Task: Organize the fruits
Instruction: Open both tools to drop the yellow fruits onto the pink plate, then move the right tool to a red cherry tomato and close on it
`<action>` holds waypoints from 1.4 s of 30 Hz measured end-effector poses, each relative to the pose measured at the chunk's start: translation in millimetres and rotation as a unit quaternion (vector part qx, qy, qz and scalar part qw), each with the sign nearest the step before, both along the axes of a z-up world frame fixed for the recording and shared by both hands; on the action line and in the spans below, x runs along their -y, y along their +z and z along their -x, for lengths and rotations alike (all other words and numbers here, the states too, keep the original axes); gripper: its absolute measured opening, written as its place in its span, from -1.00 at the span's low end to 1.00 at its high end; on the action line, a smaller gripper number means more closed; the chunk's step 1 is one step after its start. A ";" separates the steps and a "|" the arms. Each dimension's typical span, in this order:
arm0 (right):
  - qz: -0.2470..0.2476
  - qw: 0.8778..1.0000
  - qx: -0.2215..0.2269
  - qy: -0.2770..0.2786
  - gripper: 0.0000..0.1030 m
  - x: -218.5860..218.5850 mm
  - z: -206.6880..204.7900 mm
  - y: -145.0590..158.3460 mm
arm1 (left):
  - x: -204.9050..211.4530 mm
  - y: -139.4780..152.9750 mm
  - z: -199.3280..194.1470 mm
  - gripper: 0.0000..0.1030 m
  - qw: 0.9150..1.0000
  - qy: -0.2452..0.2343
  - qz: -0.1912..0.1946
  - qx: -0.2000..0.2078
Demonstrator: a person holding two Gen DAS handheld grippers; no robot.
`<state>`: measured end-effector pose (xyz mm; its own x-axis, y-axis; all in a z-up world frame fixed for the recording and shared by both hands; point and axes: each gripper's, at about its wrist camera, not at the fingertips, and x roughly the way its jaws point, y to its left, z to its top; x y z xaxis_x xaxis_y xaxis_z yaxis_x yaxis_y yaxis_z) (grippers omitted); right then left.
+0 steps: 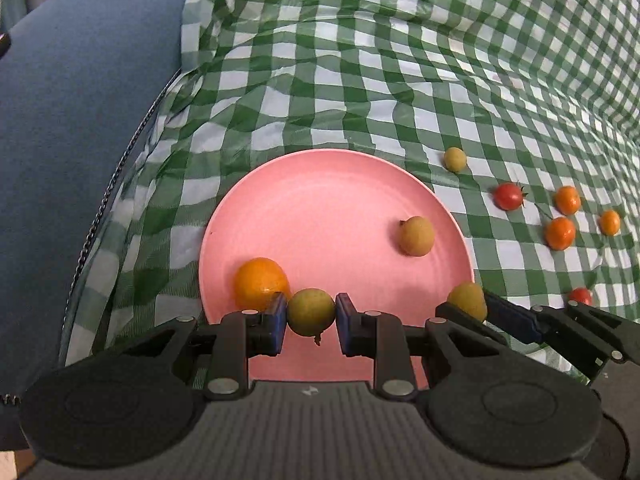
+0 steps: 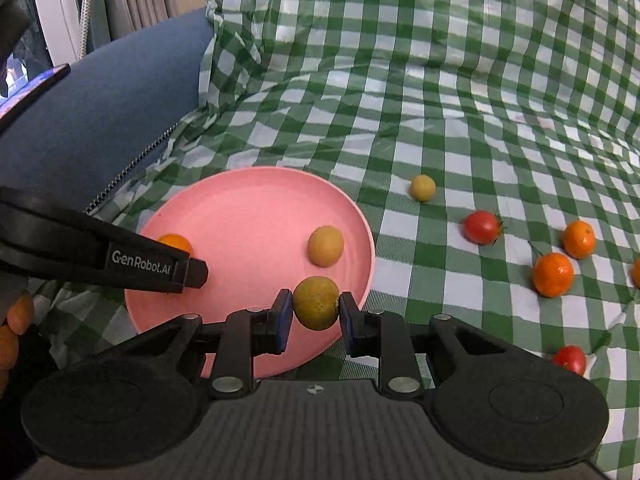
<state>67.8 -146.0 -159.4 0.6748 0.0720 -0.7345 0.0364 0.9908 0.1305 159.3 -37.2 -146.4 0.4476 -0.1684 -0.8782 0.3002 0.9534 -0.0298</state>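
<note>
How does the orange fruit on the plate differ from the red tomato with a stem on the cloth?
The orange fruit is orange and lies on the pink plate. The red tomato is red, looks smaller, keeps a green stem and lies on the checked cloth. Both are round, and no gripper holds them.

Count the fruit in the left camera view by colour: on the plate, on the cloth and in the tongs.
Yellow-green round fruits: 4
Orange round citrus fruits: 4
Red round tomatoes: 2
Total: 10
</note>
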 end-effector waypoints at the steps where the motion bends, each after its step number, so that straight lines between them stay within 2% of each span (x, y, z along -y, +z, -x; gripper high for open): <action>1: -0.001 1.000 -0.002 0.000 -0.49 -0.5 -0.4 -1.4 | 1.4 -0.9 -0.2 -0.44 1.000 -0.004 -0.003 0.002; 4: -0.003 1.000 -0.006 0.001 -0.49 -1.5 -1.4 -3.9 | 2.9 -3.9 -0.5 -0.44 1.000 -0.011 -0.006 -0.005; 6: -0.006 1.000 -0.008 0.002 -0.48 -1.4 -1.7 -4.6 | 1.7 -5.8 0.0 -0.35 1.000 -0.014 -0.003 -0.010; 7: -0.007 1.000 -0.008 0.001 -0.40 -1.0 -2.9 -4.3 | 0.3 -6.1 0.1 -0.02 1.000 -0.016 -0.001 -0.011; 8: -0.007 1.000 -0.007 -0.002 -0.31 -0.4 -2.5 -3.8 | -1.0 -4.7 0.9 0.56 1.000 -0.013 0.000 -0.010; 9: -0.005 1.000 -0.008 -0.004 -0.04 -0.2 -2.1 -2.8 | -2.9 -1.9 2.7 0.83 1.000 -0.001 -0.006 -0.001; 10: -0.004 1.000 -0.007 -0.004 0.18 -0.1 -1.4 -1.4 | -5.3 2.2 5.9 0.99 1.000 0.014 -0.015 0.017; 12: 0.002 1.000 -0.006 -0.006 0.33 0.1 3.5 3.4 | -10.1 11.3 13.1 1.00 0.998 0.023 -0.023 0.045; 15: -0.003 1.000 -0.014 -0.007 0.53 1.5 18.3 12.9 | -18.7 20.7 25.6 1.00 0.999 0.028 -0.025 0.038; 21: -0.015 1.000 -0.008 -0.013 0.73 -1.2 67.2 39.6 | -37.8 40.2 78.4 1.00 0.997 0.052 -0.034 0.045; 26: 0.008 1.000 0.018 -0.005 0.78 -11.1 103.0 62.9 | -45.6 60.1 120.7 1.00 0.995 0.063 -0.030 0.065; 34: 0.031 0.997 0.066 -0.030 0.80 -11.8 144.5 94.8 | -56.7 94.4 156.8 1.00 0.990 0.078 -0.021 0.117; 42: 0.039 0.994 0.103 -0.027 0.81 -17.9 172.4 114.2 | -60.6 110.5 188.0 1.00 0.987 0.070 -0.015 0.146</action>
<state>-104.7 -128.1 -45.2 0.8121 -0.0202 -0.5831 0.0700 0.9955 0.0631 -28.7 23.4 -35.9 0.6998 -0.0630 -0.7116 0.1565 0.9854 0.0667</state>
